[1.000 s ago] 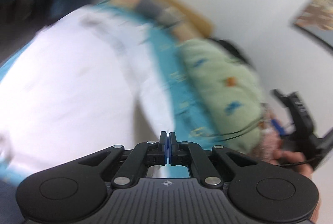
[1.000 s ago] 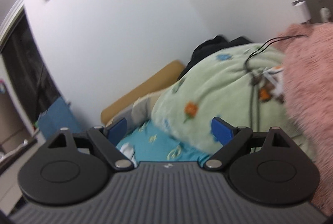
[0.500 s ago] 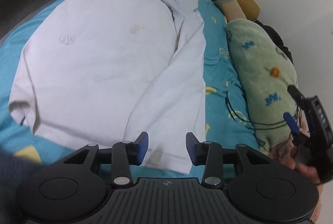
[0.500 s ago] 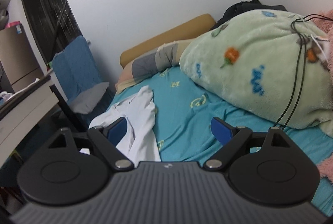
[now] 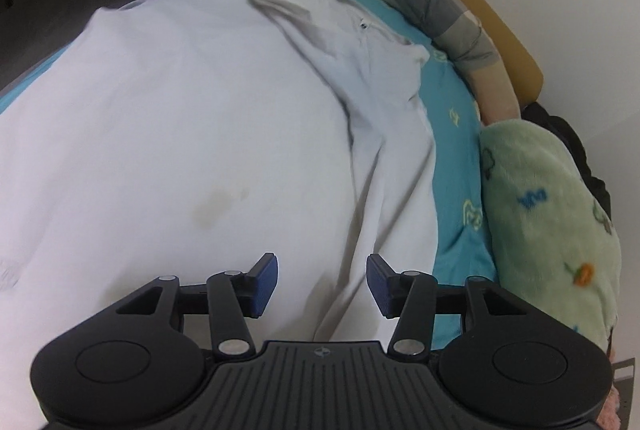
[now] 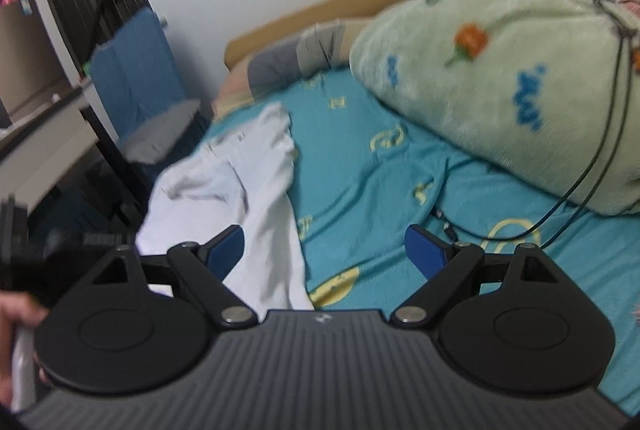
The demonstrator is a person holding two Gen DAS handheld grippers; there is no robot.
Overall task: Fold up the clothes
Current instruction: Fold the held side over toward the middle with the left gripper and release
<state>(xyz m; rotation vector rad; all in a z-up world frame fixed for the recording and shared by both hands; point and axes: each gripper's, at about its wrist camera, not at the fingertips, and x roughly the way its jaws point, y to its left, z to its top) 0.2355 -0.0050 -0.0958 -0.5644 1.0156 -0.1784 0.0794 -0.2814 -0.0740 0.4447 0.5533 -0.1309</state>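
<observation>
A white polo shirt (image 5: 180,134) lies spread on the teal bed sheet (image 5: 452,166), collar at the far end, one side folded over along its right edge. My left gripper (image 5: 322,280) is open and empty, low over the shirt's near right part. My right gripper (image 6: 324,248) is open and empty above the sheet (image 6: 372,190), at the right edge of the shirt (image 6: 256,182). The left gripper (image 6: 24,254) shows blurred at the far left of the right wrist view.
A green fleece blanket (image 5: 552,214) is bunched on the bed's right side, also in the right wrist view (image 6: 500,70), with black cables (image 6: 580,190) over it. A patchwork pillow (image 5: 448,18) and tan headboard (image 5: 480,10) lie beyond. A blue chair (image 6: 132,70) stands by the bed.
My left gripper opened from shut and came down close over the shirt. My right gripper swung down from the wall toward the bed and shirt edge, staying open.
</observation>
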